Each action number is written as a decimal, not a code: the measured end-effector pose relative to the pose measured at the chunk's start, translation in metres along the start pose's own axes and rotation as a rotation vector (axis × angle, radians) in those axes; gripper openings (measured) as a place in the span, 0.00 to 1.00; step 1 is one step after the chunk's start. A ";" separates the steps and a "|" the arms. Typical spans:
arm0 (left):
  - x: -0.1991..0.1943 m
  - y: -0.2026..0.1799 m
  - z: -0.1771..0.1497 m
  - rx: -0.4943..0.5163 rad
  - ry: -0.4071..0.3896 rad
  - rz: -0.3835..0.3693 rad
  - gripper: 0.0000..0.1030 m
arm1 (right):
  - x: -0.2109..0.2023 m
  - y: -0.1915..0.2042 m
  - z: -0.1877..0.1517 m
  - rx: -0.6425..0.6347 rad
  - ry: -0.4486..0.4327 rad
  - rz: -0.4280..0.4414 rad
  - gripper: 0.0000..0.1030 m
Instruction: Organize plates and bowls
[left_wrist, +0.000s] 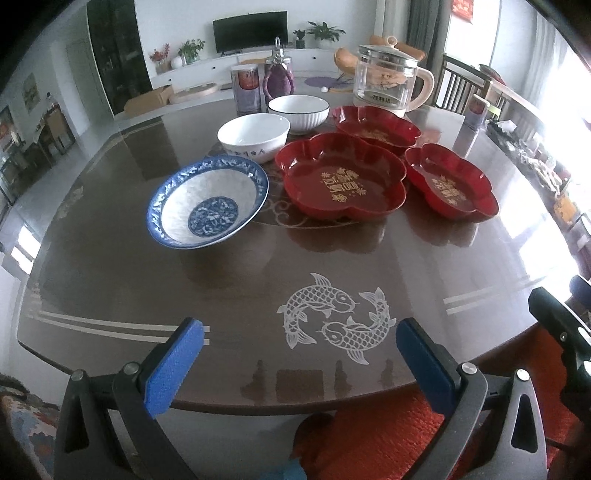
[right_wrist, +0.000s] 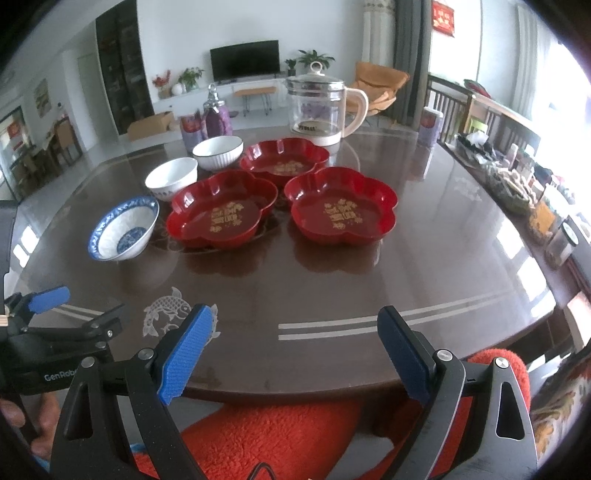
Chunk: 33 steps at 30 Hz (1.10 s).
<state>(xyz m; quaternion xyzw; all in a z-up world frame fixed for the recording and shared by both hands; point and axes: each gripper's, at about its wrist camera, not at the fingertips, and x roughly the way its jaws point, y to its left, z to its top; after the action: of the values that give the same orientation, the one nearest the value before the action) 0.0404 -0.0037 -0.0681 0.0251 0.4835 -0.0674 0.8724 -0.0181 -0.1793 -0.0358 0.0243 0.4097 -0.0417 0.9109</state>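
Observation:
Three red flower-shaped plates stand on the brown table: one in the middle (left_wrist: 343, 177) (right_wrist: 221, 214), one at the right (left_wrist: 450, 182) (right_wrist: 341, 206), one behind (left_wrist: 376, 127) (right_wrist: 284, 158). Left of them stand a blue-patterned bowl (left_wrist: 208, 201) (right_wrist: 123, 229), a white bowl (left_wrist: 253, 136) (right_wrist: 171, 177) and a ribbed white bowl (left_wrist: 298, 112) (right_wrist: 218, 150). My left gripper (left_wrist: 299, 332) is open and empty over the near table edge. My right gripper (right_wrist: 297, 319) is open and empty, right of the left one, which shows in the right wrist view (right_wrist: 55, 299).
A glass kettle (left_wrist: 388, 77) (right_wrist: 317, 107), a purple jar (left_wrist: 279, 75) (right_wrist: 216, 118) and a tin (left_wrist: 245, 88) stand at the table's far side. Another tin (right_wrist: 430, 127) stands far right. Clutter lies on a side shelf (right_wrist: 517, 184). The table's near edge (left_wrist: 258, 402) is just under the fingers.

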 end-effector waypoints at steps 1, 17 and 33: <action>0.000 0.001 0.000 -0.003 0.000 -0.001 1.00 | 0.000 0.000 0.000 -0.002 0.000 -0.001 0.90; 0.003 -0.005 0.002 0.021 0.017 -0.015 1.00 | 0.004 -0.004 -0.002 0.011 0.014 0.001 0.90; 0.090 -0.087 0.208 0.255 0.117 -0.325 1.00 | 0.045 -0.114 0.104 0.163 0.086 0.146 0.90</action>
<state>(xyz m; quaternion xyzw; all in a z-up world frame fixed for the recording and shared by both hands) 0.2499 -0.1210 -0.0319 0.0608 0.5184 -0.2662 0.8104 0.0781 -0.3036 -0.0015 0.1300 0.4406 -0.0072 0.8882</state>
